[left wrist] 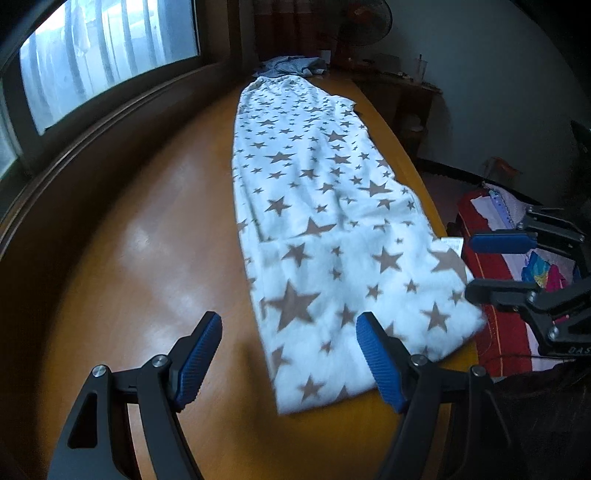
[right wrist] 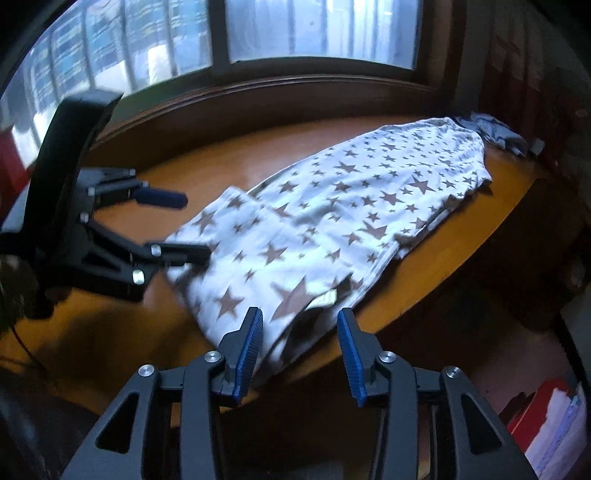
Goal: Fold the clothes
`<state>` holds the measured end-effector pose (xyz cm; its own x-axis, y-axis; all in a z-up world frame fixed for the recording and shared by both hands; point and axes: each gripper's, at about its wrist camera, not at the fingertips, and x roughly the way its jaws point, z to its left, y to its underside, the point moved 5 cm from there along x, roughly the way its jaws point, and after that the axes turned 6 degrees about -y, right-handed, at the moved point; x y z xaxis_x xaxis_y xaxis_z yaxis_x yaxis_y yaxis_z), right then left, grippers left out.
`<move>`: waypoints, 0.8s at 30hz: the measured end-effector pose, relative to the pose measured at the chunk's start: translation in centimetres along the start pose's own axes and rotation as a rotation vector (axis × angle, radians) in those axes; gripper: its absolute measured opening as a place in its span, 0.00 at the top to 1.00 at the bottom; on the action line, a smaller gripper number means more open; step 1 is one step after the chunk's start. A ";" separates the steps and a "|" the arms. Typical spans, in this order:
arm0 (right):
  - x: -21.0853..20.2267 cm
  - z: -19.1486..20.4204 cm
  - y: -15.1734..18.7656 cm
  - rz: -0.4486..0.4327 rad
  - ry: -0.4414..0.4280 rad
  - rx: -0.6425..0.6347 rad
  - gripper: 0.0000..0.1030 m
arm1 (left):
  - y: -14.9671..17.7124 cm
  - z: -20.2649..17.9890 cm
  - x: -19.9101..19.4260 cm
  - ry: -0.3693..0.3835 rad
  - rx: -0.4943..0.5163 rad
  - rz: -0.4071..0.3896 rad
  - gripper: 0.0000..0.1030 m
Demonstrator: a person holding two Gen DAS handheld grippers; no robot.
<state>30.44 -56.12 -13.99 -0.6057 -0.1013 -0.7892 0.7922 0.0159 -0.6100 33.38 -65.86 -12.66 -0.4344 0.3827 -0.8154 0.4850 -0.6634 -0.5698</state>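
Note:
A white garment with brown stars lies stretched lengthwise on the wooden table, folded into a long strip. My left gripper hovers open over its near end, one finger over bare wood, the other over the cloth. My right gripper is open at the garment's right near corner, by a white label. In the right wrist view the right gripper stands open just above the starred garment at the table's edge, close to the label. The left gripper is open at the cloth's other corner.
A crumpled blue-grey garment lies at the table's far end, also seen as a grey heap. A window runs along the left wall. A red bag with clothes sits right of the table. A fan stands behind.

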 end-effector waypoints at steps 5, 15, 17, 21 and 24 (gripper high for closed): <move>0.1 2.1 1.4 0.033 -0.006 -0.084 0.55 | 2.0 0.7 -0.8 0.000 0.016 0.017 0.24; 1.8 2.9 1.9 0.065 -0.002 -0.096 0.55 | 3.6 0.7 -0.8 0.056 0.037 0.011 0.24; 2.0 2.9 1.9 0.059 0.011 -0.099 0.55 | 3.1 0.1 0.0 0.063 0.052 0.005 0.24; 2.5 2.8 1.8 0.049 0.023 -0.096 0.56 | 2.4 -0.9 0.4 0.078 0.076 -0.026 0.30; 2.5 2.7 1.7 0.036 0.020 -0.087 0.70 | 2.1 -1.3 0.1 0.104 0.078 -0.035 0.51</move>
<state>30.47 -59.03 -16.80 -0.5790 -0.0790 -0.8115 0.8046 0.1058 -0.5844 35.33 -66.38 -14.11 -0.3672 0.4679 -0.8039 0.4089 -0.6951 -0.5913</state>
